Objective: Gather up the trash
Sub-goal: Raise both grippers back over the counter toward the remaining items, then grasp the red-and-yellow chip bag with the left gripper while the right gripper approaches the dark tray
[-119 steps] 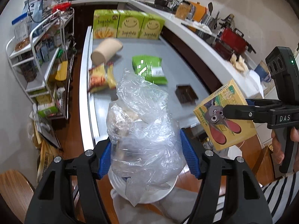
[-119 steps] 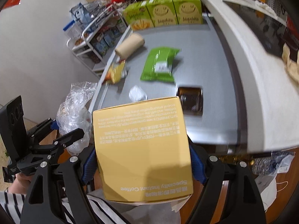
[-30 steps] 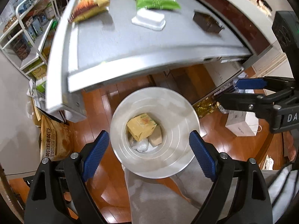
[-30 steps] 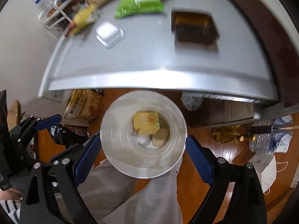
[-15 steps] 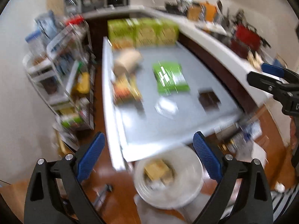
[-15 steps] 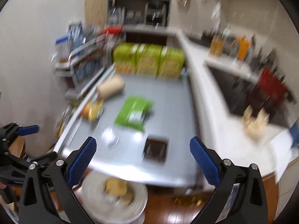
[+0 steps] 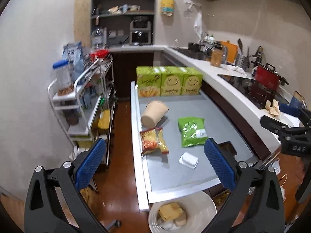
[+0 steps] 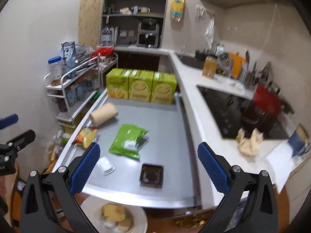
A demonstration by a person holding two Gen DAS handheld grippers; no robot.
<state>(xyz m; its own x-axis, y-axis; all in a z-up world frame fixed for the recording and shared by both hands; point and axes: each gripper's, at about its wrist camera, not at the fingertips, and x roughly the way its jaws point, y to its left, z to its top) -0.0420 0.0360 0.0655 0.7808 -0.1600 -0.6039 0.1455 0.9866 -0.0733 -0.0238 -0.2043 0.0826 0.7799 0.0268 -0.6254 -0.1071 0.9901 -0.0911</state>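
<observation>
My left gripper (image 7: 155,165) and my right gripper (image 8: 148,165) are both open and empty, held above the near end of a grey table (image 7: 194,104). On the table lie a tan paper cup on its side (image 7: 154,113), a yellow-orange snack bag (image 7: 153,142), a green bag (image 7: 192,132), a small white plastic tub (image 7: 188,160) and a dark brown tray (image 8: 152,175). A white bin (image 7: 206,205) stands on the floor below the table's near edge, holding a yellow box (image 7: 171,211) and other trash. The bin also shows in the right wrist view (image 8: 91,209).
Three green snack boxes (image 7: 169,84) stand at the table's far end. A white wire rack (image 7: 81,101) with goods stands left of the table. A white counter (image 8: 196,101) with a black hob (image 8: 237,112) and a red pot (image 8: 267,101) runs along the right.
Four seconds ago the left gripper held a plastic bag and the right a yellow box; both now lie in the bin. Both grippers have tilted up from the bin toward the table.
</observation>
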